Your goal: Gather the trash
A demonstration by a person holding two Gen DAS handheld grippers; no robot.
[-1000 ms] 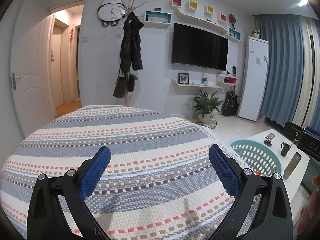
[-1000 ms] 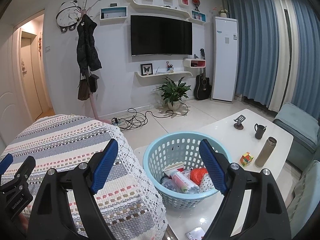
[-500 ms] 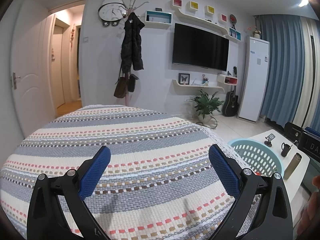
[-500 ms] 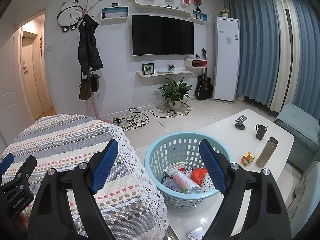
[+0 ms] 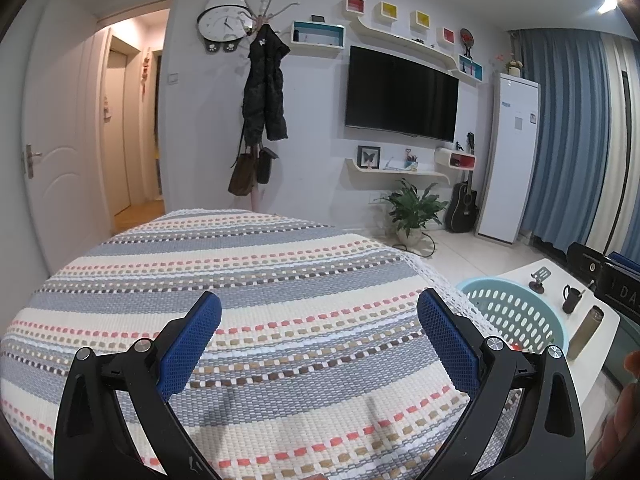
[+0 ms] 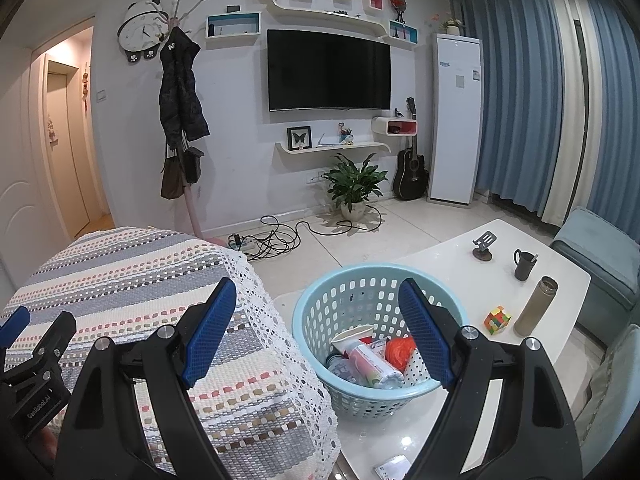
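A light blue plastic basket (image 6: 352,284) stands on the white table and holds trash: a paper cup (image 6: 352,338), a plastic bottle (image 6: 370,364), an orange wrapper (image 6: 400,350) and more. My right gripper (image 6: 318,312) is open and empty, just above the basket's near left rim. My left gripper (image 5: 318,330) is open and empty over the striped woven cover (image 5: 260,264). The basket also shows at the right in the left wrist view (image 5: 516,312).
On the white table (image 6: 448,264) stand a brown flask (image 6: 536,306), a dark mug (image 6: 524,264), a colour cube (image 6: 497,319) and a phone stand (image 6: 484,244). A small card (image 6: 394,467) lies at the near edge. Cables (image 6: 272,240) lie on the floor.
Both views have shifted very slightly; the right gripper has eased a little nearer the basket. Both grippers stay open and empty.
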